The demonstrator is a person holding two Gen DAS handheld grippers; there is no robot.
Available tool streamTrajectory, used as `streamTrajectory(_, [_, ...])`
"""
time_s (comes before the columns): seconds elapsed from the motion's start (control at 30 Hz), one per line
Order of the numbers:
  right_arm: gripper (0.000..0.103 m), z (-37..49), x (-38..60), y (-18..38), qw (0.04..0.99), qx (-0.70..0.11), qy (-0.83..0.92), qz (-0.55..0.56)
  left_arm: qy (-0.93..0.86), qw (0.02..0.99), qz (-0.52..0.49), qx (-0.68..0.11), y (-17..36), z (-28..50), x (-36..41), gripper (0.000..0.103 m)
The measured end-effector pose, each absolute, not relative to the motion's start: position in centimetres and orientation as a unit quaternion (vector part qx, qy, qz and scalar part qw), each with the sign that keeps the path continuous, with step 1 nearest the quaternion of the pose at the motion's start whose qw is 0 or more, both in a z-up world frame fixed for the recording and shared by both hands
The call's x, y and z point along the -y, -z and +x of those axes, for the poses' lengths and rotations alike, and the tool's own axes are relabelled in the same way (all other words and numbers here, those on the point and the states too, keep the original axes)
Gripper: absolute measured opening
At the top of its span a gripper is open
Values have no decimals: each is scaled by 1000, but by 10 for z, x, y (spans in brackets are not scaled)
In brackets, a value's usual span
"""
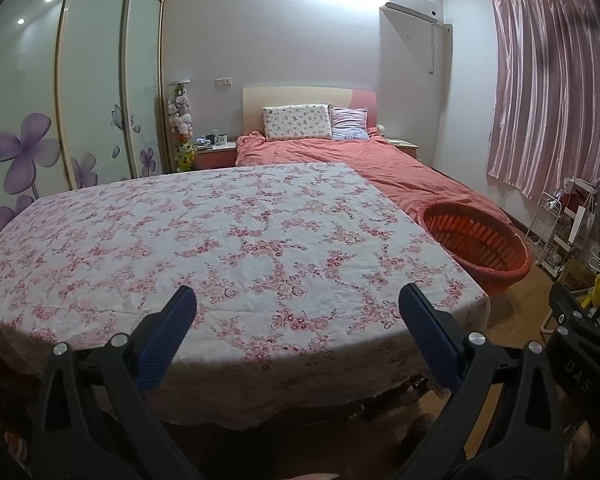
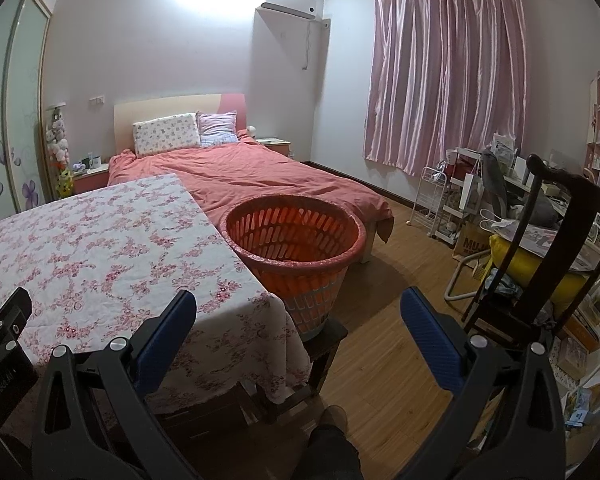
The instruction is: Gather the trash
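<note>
An orange slatted plastic basket (image 2: 294, 240) stands on a dark stool at the right end of the table; it also shows in the left wrist view (image 1: 476, 244). A table with a pink flowered cloth (image 1: 204, 248) fills the left wrist view, and I see no trash on it. My left gripper (image 1: 298, 300) is open and empty over the table's near edge. My right gripper (image 2: 298, 300) is open and empty, over the table's right corner (image 2: 100, 256) and short of the basket.
A bed with a salmon cover (image 2: 240, 172) lies behind the table. A dark wooden chair with yellow cushions (image 2: 540, 256) and cluttered racks (image 2: 460, 204) stand at the right. Wood floor (image 2: 388, 320) lies between basket and chair. A sliding wardrobe (image 1: 92, 92) is at the left.
</note>
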State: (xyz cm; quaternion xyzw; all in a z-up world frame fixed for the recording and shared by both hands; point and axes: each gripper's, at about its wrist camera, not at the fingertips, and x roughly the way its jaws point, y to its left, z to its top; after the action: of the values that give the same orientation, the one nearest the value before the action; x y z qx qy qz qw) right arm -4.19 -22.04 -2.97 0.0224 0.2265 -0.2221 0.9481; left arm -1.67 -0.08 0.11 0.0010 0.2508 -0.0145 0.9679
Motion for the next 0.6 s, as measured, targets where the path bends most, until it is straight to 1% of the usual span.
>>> streamTrajectory(0.6, [101,-42,220,29,948,-226,223,23,16,967,1,-253,-1,-16,2,99])
